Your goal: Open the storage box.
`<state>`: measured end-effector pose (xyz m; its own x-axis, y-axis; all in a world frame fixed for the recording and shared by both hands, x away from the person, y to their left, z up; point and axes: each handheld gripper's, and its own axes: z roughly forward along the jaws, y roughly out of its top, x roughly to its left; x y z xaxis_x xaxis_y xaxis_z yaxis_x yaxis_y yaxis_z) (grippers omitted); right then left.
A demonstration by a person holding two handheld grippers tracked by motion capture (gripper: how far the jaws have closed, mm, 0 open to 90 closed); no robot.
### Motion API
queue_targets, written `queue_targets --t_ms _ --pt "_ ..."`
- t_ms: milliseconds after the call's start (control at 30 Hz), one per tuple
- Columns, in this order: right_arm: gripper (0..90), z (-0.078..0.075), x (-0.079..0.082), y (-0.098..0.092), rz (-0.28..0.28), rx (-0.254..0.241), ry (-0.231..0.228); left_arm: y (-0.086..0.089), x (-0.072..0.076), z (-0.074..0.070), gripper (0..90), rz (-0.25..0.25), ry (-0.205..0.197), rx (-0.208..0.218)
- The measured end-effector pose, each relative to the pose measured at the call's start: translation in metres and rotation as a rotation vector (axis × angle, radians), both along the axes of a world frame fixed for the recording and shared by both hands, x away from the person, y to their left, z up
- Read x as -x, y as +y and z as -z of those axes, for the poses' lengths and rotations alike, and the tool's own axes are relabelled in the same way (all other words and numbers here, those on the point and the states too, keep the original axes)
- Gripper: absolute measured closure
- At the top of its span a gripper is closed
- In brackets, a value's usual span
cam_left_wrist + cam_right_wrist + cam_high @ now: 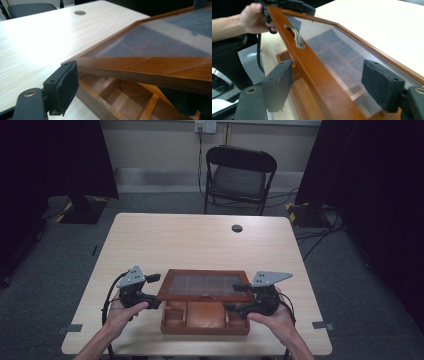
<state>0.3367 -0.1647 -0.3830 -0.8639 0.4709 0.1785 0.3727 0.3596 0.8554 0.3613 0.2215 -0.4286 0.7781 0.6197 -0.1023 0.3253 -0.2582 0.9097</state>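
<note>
A brown wooden box (205,324) with several compartments stands at the table's near edge. Its glass-paned lid (205,285) is tilted up at the front. My left gripper (154,291) is shut on the lid's left front corner (140,67), one pad (65,86) on top and the other jaw beneath the rail. My right gripper (234,297) stands open around the lid's front rail (312,67); both pads (279,85) are clear of the wood. A metal handle (296,37) sits on that rail. The left gripper (287,5) and its hand (252,17) show at the rail's far end.
The light wooden table (200,240) stretches bare behind the box, with a round cable grommet (237,228) near its far edge. A black folding chair (240,175) stands beyond the table. Dark curtains hang at both sides.
</note>
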Motion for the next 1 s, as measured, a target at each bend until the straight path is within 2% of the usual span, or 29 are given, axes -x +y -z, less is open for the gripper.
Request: queue_targets --t_ms 100,167,400,500,600,667,767,1000 --pt "24.5 -0.001 -0.001 -0.001 0.012 0.001 -0.012 0.0 -0.002 -0.002 18.1 0.005 0.006 0.001" --pt "24.4 -0.001 -0.002 -0.001 0.017 0.011 -0.018 0.0 -0.003 -0.002 15.9 -0.01 0.014 0.001" --pt "25.3 -0.001 -0.008 -0.004 0.031 0.028 -0.027 0.001 -0.004 -0.005 19.3 0.002 0.036 0.018" --pt "25.4 -0.002 -0.011 -0.006 0.045 0.028 -0.039 0.0 -0.007 -0.01 20.3 0.006 0.027 0.014" --pt "26.1 -0.004 -0.014 -0.007 0.064 0.052 -0.065 0.0 -0.009 -0.014 22.1 0.002 0.017 0.025" --pt "28.3 -0.006 -0.016 -0.009 0.071 0.042 -0.075 0.0 -0.009 -0.014 23.4 0.001 0.027 0.041" --pt "28.9 -0.006 -0.02 -0.012 0.096 0.041 -0.083 0.001 -0.012 -0.014 23.5 0.005 0.068 0.058" --pt "36.7 -0.004 -0.026 -0.017 0.112 0.012 -0.075 0.0 -0.016 -0.017 27.1 0.01 0.062 0.062"
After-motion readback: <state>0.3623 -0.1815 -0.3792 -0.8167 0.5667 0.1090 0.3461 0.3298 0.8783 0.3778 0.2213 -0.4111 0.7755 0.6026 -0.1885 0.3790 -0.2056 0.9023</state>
